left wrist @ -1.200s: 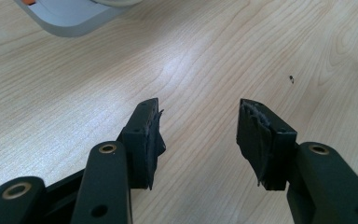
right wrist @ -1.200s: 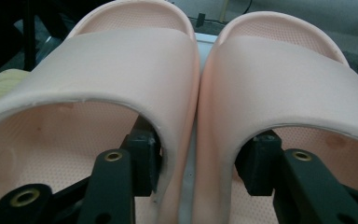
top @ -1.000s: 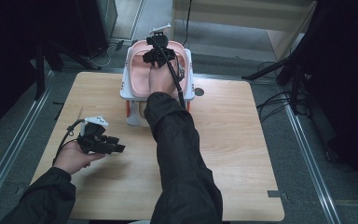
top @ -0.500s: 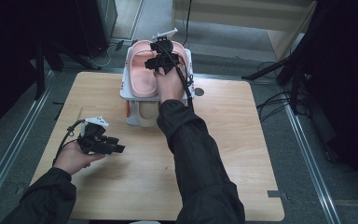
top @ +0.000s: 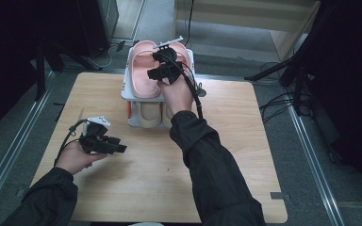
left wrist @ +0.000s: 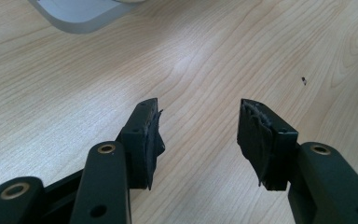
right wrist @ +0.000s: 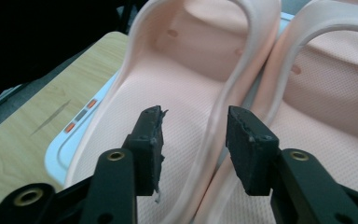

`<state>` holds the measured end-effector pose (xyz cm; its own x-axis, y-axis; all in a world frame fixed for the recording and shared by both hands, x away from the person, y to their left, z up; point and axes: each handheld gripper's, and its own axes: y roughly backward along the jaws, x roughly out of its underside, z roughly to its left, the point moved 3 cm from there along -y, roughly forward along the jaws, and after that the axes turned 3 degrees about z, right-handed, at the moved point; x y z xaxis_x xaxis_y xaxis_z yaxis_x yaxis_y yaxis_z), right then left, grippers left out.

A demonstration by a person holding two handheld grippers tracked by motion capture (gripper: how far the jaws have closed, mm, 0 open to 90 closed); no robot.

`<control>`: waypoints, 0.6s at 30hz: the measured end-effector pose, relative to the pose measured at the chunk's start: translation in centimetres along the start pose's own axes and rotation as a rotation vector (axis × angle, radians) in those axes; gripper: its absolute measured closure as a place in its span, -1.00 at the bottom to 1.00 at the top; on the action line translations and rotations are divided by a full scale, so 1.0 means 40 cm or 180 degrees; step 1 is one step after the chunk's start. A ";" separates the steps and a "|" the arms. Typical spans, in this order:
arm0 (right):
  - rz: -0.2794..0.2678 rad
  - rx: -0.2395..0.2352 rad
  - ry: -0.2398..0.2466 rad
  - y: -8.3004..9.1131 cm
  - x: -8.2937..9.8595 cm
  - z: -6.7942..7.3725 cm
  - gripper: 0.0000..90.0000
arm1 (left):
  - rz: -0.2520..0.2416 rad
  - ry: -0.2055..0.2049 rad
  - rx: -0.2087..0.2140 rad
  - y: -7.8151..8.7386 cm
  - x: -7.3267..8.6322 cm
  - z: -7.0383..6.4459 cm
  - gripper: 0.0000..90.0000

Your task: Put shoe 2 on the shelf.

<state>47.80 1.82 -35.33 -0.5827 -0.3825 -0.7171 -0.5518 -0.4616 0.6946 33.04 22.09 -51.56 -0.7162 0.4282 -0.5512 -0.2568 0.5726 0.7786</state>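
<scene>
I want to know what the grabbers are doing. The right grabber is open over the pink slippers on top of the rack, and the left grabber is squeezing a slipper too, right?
Not quite. The left gripper holds nothing: the left gripper view shows its jaws open over the bare wooden table. The rest is right: the right gripper is open over the pink slippers on the rack.

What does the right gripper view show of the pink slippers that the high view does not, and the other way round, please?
The right gripper view alone shows the dotted insole texture, the small holes inside the strap, and that the right gripper has its open jaws either side of the left pink slipper's inner side wall, not yet closed on it. The high view alone shows the white two-tier rack at the table's far edge, a beige pair on its lower tier, and the left gripper idle near the table. Both show the pink pair side by side on top of the rack.
</scene>
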 end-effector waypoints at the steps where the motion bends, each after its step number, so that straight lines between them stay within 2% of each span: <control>1: 0.0002 -0.0031 0.0022 0.005 0.004 0.002 0.33 | -0.0012 0.0014 0.0000 0.001 0.001 0.000 0.07; 4: -0.0053 -0.0124 0.0146 0.020 0.018 0.007 0.37 | -0.0019 0.0027 0.0009 0.002 0.002 0.001 0.07; 8: -0.0077 -0.0313 0.0168 0.037 0.041 0.007 0.38 | -0.0007 0.0010 0.0001 -0.001 0.002 0.000 0.07; 11: -0.0122 -0.0400 0.0175 0.051 0.056 0.008 0.41 | -0.0011 -0.0004 0.0011 -0.003 0.001 -0.002 0.07; 18: -0.0181 -0.0667 0.0357 0.089 0.100 0.025 0.46 | -0.0027 -0.0012 -0.0007 -0.003 0.002 -0.002 0.07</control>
<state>42.91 -0.57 -35.65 -0.4778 -0.4322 -0.7648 -0.4392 -0.6365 0.6341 32.94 21.99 -51.67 -0.7115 0.4261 -0.5588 -0.2641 0.5748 0.7745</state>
